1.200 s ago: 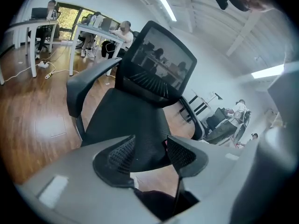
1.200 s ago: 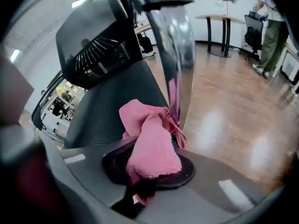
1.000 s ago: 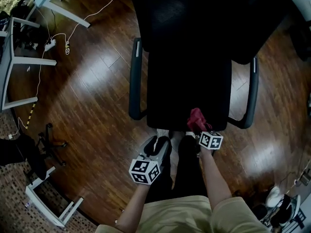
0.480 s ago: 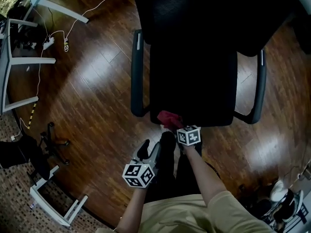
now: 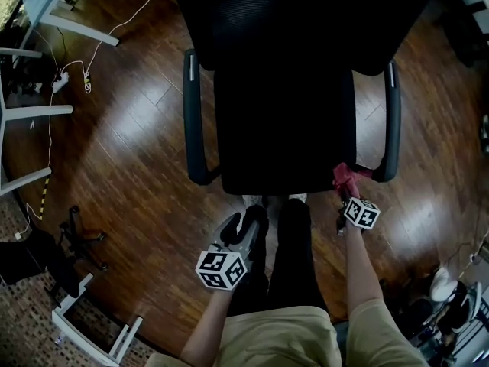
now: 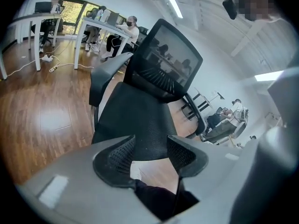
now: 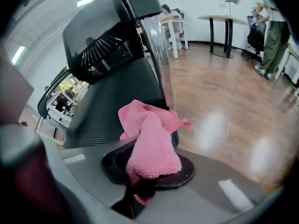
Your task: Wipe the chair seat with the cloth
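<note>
One cloth (image 7: 150, 141) sits clamped in the right gripper (image 7: 145, 168) beside the chair seat (image 5: 283, 132); left gripper (image 6: 150, 154) jaws apart.

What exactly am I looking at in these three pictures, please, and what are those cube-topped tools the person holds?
No robot here: a person stands before a black office chair, a hand-held gripper in each hand. The cubes are part of the grippers. The top-down picture comes from a camera on the person's head; the other two come from cameras riding on the grippers, looking along their jaws. The left gripper hangs before the seat, jaws apart, empty. The right gripper has its jaws shut on a pink cloth at the seat's front right corner, beside the armrest. I see nothing else on the seat.
</note>
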A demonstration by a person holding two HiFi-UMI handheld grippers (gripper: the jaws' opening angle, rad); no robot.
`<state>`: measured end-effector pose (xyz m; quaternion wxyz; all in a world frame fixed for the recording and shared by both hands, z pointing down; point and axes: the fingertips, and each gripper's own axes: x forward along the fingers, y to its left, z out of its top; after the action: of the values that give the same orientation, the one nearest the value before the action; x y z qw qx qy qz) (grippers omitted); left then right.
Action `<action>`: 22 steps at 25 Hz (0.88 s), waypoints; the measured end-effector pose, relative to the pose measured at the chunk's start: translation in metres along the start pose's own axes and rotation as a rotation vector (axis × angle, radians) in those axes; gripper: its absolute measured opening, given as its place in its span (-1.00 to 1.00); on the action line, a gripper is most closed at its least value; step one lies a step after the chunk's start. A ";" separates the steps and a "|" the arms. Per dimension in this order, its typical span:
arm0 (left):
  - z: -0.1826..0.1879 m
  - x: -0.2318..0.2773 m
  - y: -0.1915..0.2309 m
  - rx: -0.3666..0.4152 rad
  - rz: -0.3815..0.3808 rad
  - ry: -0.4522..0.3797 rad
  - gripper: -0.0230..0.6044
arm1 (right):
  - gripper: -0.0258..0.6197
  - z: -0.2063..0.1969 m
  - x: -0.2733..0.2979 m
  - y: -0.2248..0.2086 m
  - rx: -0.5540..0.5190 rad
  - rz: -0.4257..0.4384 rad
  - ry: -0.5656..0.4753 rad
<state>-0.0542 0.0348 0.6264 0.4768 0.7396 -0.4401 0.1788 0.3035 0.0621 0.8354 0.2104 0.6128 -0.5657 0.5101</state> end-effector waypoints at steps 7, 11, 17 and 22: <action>0.017 -0.014 -0.028 0.023 -0.174 -0.002 -0.29 | -0.75 0.009 -0.059 0.098 0.168 0.220 -0.079; 0.068 -0.046 -0.069 0.131 -0.248 -0.073 -0.29 | -0.75 0.066 -0.165 0.171 -0.011 0.301 -0.269; 0.191 -0.104 -0.128 0.411 -0.272 -0.339 -0.29 | -0.75 0.180 -0.289 0.225 -0.260 0.321 -0.535; 0.223 -0.176 -0.161 0.480 -0.222 -0.541 -0.32 | -0.75 0.212 -0.370 0.259 -0.338 0.395 -0.666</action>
<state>-0.0533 -0.0481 0.3104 0.1730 0.8939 -0.4130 0.0221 0.2095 -0.0081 0.3507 0.0118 0.5809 -0.7851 0.2146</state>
